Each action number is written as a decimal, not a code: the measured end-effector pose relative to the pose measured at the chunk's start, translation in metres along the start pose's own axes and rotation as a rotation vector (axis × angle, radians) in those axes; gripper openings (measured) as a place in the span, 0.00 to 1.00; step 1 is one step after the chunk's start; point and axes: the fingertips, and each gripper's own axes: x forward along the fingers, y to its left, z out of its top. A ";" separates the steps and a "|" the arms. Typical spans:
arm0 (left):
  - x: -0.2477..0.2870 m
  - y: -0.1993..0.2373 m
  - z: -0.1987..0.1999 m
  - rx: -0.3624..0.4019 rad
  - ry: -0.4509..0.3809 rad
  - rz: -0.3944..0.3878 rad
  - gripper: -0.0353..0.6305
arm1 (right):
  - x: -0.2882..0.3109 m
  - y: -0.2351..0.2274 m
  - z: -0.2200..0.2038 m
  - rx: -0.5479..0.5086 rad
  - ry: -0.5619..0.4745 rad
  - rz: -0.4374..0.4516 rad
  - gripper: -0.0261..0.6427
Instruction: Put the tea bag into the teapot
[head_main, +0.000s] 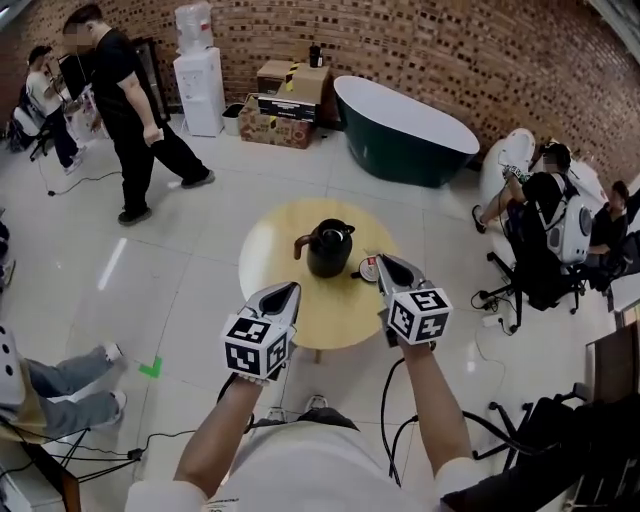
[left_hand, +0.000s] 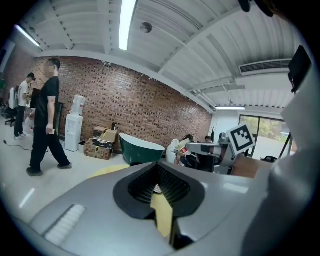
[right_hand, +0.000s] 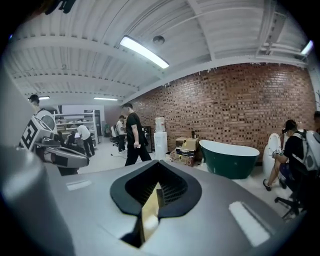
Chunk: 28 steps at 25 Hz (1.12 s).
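We see a round yellow table (head_main: 268, 262) with a black teapot (head_main: 328, 250) standing near its middle, spout to the left. Just right of the teapot lies a small white and red thing that we take for the tea bag (head_main: 368, 268) — it sits on the table, outside the teapot, right at the tip of the right gripper (head_main: 384, 263). Whether the tip touches it we cannot tell. In the right gripper view the jaws are closed together with nothing held in them, and only a thin slit of yellow table shows between them. The left gripper (head_main: 287, 291) hangs over the near edge of the table, short of the teapot and well apart from the tea bag. Its own view shows its jaws drawn together too, empty, with the same narrow strip of table behind them. Both grippers point away from us, toward the teapot — beyond the table a green tub (head_main: 405, 128) stands by the brick wall (head_main: 450, 50), and a person in black (head_main: 128, 110) walks on the pale floor (head_main: 200, 240)
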 end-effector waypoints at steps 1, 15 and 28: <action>0.005 0.002 0.003 0.000 -0.001 0.002 0.07 | 0.010 -0.002 0.004 -0.015 0.009 0.012 0.04; 0.035 0.020 0.021 -0.072 0.058 0.039 0.07 | 0.101 -0.016 0.018 -0.172 0.226 0.100 0.04; 0.043 0.032 -0.016 -0.184 0.094 0.056 0.07 | 0.169 -0.030 -0.050 -0.343 0.480 0.145 0.04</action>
